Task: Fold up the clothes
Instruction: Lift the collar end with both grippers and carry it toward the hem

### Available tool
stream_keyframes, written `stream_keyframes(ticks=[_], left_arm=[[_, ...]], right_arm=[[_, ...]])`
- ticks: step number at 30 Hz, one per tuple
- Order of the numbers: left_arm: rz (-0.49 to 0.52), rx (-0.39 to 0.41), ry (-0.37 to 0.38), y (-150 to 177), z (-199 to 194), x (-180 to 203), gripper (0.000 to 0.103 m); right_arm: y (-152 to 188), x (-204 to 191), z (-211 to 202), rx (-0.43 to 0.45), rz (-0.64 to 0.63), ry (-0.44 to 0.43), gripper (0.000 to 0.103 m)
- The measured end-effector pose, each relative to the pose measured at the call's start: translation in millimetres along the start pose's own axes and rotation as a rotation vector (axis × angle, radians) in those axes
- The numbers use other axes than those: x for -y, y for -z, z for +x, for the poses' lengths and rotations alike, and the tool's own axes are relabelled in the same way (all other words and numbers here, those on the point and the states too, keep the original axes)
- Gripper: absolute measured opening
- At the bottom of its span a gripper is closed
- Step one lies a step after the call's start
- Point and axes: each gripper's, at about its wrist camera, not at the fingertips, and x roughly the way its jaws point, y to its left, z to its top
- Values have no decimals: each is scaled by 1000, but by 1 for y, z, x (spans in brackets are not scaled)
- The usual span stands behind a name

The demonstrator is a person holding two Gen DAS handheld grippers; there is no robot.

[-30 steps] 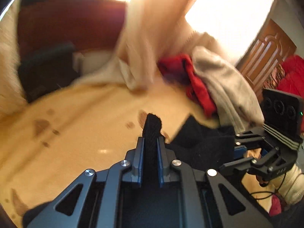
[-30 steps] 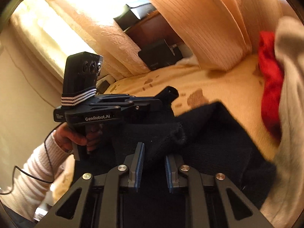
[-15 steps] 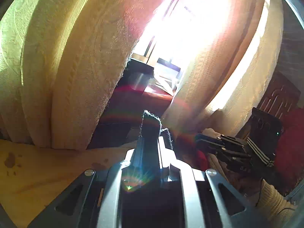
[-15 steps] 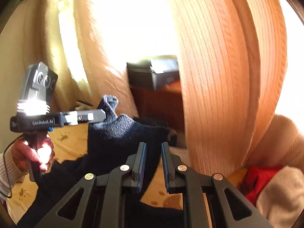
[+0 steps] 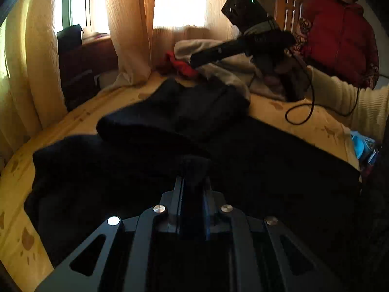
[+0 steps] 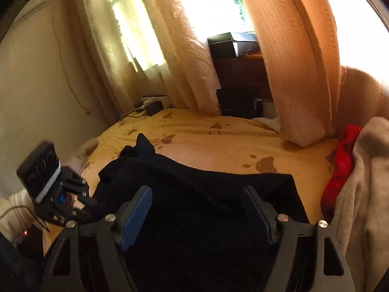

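Note:
A black knit garment [image 5: 243, 150] lies spread on the yellow bedsheet [image 5: 14, 170], with a folded lump of it at its far end. In the left wrist view my left gripper [image 5: 193, 170] is low over the cloth, shut on a pinch of the black fabric. My right gripper [image 6: 198, 194] hangs just above the garment [image 6: 194, 182] with its jaws wide apart and nothing between them. From the left wrist view the right gripper [image 5: 197, 60] hovers over the far end of the garment. The left gripper [image 6: 85, 200] shows at the left in the right wrist view.
A red cloth [image 6: 342, 160] and a beige garment [image 6: 364, 182] are piled at the bed's right side. Curtains [image 6: 299, 73] and a dark wooden cabinet [image 6: 240, 73] stand behind the bed. A person in a red jacket [image 5: 340, 36] stands at the far right. A cable [image 5: 299, 112] trails across the sheet.
Both grippers came down from in front of the curtains to the bed, laying the black garment flat. The right gripper opened and let go; the left still pinches the fabric.

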Motion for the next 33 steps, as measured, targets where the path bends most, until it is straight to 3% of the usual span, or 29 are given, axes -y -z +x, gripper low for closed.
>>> stream_keyframes(ticks=[5,10,12,14,18,22,25,28,33], left_arm=[[-82,-38,12,11,-10,-7,16],[-234,19,35,17,-20,-26,17],[-296,46,44,15,-21,-35,21],[-354,61,37,13,-21,-46,35],[-474,97,28,18,-27,-70,51],[-618,150,79,27,-34,-93,63],[-728,182,146,24,-27,-107,77],[-780,184,163,13,-14,-113,78],[-847,123,150,-3,12,-116,79]], right_arm=[[-7,15,-2,-12,186,-92,79],[-31,20,29,-8,273,-180,79],[-40,22,52,-30,301,-220,79],[-46,22,80,-77,329,-273,79],[-32,10,119,-250,278,-312,79],[8,-10,77,-316,160,-402,79],[41,-9,42,-357,151,-374,79],[53,3,13,-281,204,-284,79],[40,35,23,-201,339,-216,79]])
